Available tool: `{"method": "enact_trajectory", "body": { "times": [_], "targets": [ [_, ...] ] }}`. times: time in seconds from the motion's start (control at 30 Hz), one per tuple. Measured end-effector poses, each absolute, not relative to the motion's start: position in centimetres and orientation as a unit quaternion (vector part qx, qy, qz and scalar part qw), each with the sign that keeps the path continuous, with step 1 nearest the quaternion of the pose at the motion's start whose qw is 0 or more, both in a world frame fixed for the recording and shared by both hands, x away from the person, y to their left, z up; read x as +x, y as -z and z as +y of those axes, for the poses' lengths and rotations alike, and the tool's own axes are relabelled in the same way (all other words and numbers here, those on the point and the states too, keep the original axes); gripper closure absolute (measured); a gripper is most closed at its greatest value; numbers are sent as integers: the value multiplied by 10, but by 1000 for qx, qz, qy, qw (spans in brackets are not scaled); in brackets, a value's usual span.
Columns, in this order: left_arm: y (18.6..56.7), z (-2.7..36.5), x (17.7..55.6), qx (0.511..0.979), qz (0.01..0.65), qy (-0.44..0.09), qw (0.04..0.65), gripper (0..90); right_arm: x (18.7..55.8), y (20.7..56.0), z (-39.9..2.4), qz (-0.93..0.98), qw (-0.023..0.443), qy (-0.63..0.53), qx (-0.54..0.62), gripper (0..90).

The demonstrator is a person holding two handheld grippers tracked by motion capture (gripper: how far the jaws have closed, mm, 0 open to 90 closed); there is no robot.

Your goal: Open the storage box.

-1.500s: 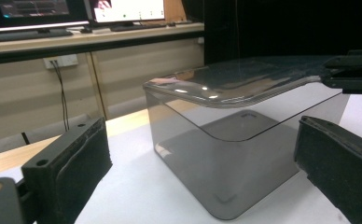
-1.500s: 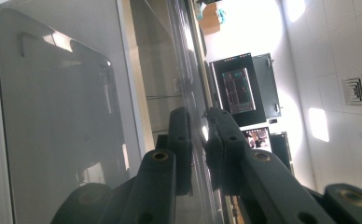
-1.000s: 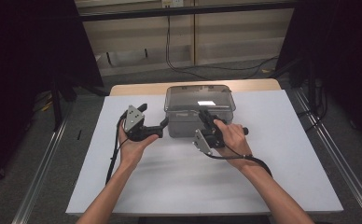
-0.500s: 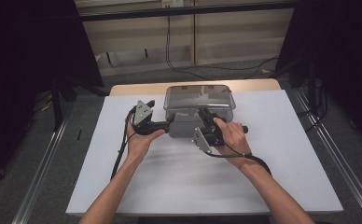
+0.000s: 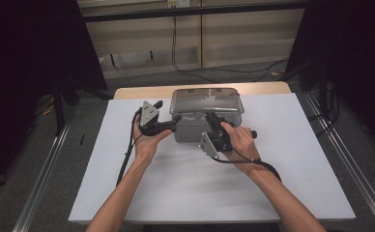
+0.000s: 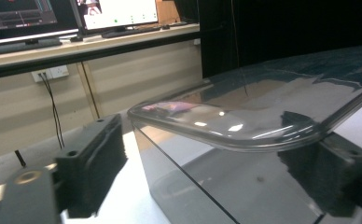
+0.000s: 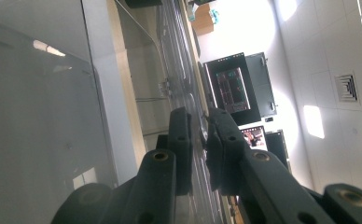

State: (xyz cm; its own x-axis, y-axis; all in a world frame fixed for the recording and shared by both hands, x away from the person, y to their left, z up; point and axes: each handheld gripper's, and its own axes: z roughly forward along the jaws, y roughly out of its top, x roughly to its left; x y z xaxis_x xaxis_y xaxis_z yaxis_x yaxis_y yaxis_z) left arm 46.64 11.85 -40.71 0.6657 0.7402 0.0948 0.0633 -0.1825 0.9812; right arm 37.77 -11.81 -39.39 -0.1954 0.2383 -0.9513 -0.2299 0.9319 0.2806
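On the white table (image 5: 282, 159), seen from the high view, the left forearm is angled from about 7 o'clock up toward the centre, and the left hand (image 5: 146, 142) is wrapped around the left gripper (image 5: 172, 126), which is held level and pointed toward 3 o'clock at the left end of the grey box (image 5: 195, 129). In the left gripper view its jaws are seen wide apart, one on each side of the box's corner, just under the edge of the clear lid (image 6: 244, 116); contact with the box cannot be made out. The box is placed at the table's far middle, at 12 o'clock from the hands. The right forearm is brought in from about 5 o'clock, and the right hand (image 5: 238, 140) is held at the box's front. The right gripper (image 7: 198, 140) is closed on the lid's thin front edge, its pads nearly together. The box's contents are hidden by glare.
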Motion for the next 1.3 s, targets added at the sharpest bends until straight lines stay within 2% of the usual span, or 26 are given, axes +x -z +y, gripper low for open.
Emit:
{"method": "enact_trajectory", "body": {
  "times": [0.17,0.27,0.53,0.93,1.07,1.3],
  "targets": [
    [405,118,466,712,278,-298,572,174,378,393,-119,750,634,-187,6,795],
    [404,117,466,716,274,-296,570,179,378,394,-120,753,628,-199,13,717],
    [404,117,466,722,270,-299,562,187,382,391,-128,755,617,-217,48,609],
    [401,116,465,720,256,-303,568,253,388,389,-161,757,571,-285,139,517],
    [400,115,465,723,252,-306,566,273,391,388,-171,753,553,-311,171,435],
    [399,113,466,721,250,-306,570,284,395,386,-184,742,516,-367,218,355]
  ]
}}
